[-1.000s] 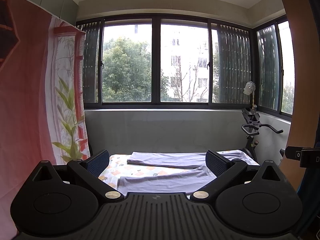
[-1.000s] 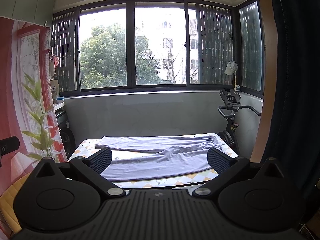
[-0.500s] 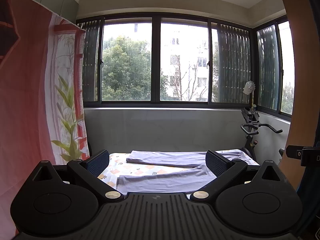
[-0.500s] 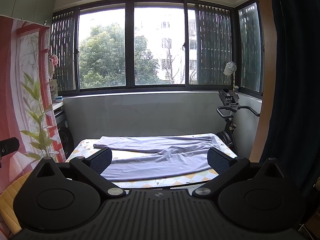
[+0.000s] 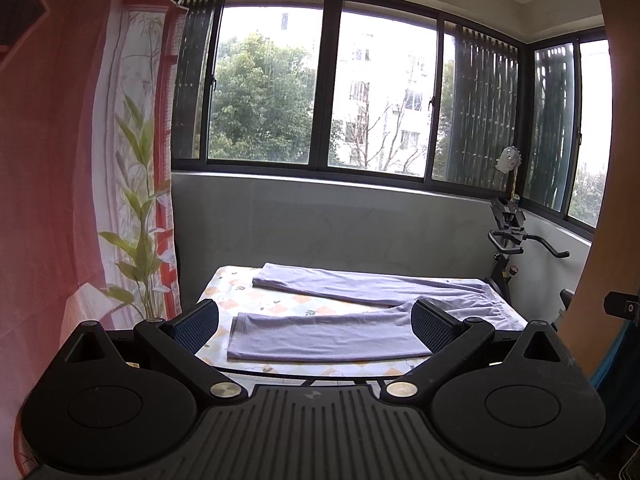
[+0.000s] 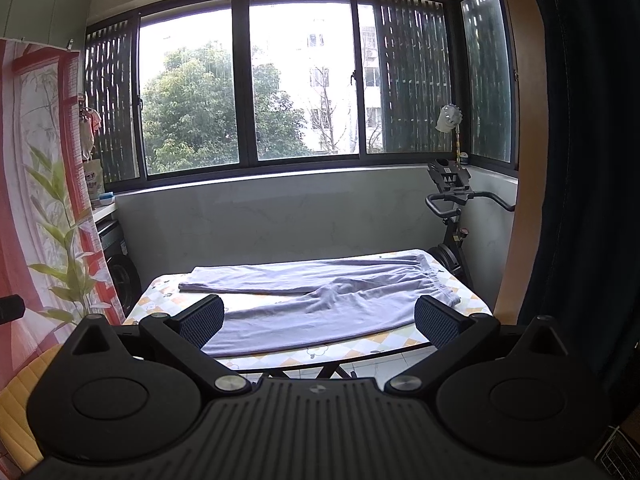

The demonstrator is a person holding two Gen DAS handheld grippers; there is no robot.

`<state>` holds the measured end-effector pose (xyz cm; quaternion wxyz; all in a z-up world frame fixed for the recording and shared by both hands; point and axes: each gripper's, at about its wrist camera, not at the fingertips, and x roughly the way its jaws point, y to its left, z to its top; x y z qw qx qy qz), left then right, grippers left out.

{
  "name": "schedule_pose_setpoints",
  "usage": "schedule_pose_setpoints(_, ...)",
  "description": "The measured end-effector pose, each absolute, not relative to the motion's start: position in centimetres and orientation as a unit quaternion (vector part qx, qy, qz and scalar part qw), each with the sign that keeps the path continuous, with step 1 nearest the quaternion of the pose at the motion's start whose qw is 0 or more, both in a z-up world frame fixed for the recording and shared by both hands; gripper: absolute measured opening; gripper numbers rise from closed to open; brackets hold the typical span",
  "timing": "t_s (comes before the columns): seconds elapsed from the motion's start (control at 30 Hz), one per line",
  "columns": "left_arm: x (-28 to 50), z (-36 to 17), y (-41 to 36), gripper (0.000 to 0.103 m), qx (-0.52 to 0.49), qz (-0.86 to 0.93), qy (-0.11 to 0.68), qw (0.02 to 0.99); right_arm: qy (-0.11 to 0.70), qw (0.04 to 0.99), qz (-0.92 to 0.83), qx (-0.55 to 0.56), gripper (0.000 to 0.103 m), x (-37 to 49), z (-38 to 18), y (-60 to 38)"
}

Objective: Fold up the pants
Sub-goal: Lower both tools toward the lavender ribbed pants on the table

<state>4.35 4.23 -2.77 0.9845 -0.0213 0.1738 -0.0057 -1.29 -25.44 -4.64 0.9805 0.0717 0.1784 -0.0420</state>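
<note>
Nearest in each view, a black gripper fills the bottom of the frame. Both the left gripper and the right gripper have their fingers spread wide with nothing between them, held short of the table and touching nothing.

Beyond them, in the lower middle of each frame, the lavender pants lie flat and unfolded on a table covered with a patterned cloth. The waistband is at the right end and the two legs splay toward the left, with the near leg's cuff by the left finger in the left wrist view.

Left of the table hangs a red cloth printed with bamboo. At the right stands an exercise bike. Farthest back, a grey low wall carries wide dark-framed windows showing trees and a pale building.
</note>
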Motion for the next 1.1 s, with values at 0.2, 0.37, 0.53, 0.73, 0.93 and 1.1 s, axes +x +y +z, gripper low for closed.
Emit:
schedule_pose_setpoints(0.2,7.6,-5.4,6.5,0.103,-0.035,-0.002,0.206,0.978,0.203,0.973,-0.071,0.086,0.103,1.0,-7.6,-26.3)
schedule_pose_setpoints(0.37,11.0,-7.4,6.3,0.103,-0.026,0.009,0.228,0.973,0.223,0.968,-0.071,0.088,0.103,4.4,-9.8,-26.9)
schedule_pose_setpoints(0.53,15.8,-9.1,4.4,0.103,-0.017,0.02,0.237,0.971,0.218,0.971,-0.051,0.084,0.103,9.6,-12.1,-29.0)
schedule_pose_setpoints(0.73,23.3,-10.9,0.1,0.103,-0.018,0.046,0.244,0.969,0.206,0.976,-0.014,0.073,0.103,18.2,-14.1,-33.9)
schedule_pose_setpoints(0.93,31.7,-12.1,-4.6,0.103,-0.051,0.078,0.274,0.957,0.199,0.977,0.017,0.076,0.103,26.7,-15.7,-39.9)
schedule_pose_setpoints(1.1,37.6,-13.6,-7.1,0.103,-0.074,0.092,0.293,0.949,0.187,0.978,0.008,0.094,0.103,31.9,-17.3,-43.6)
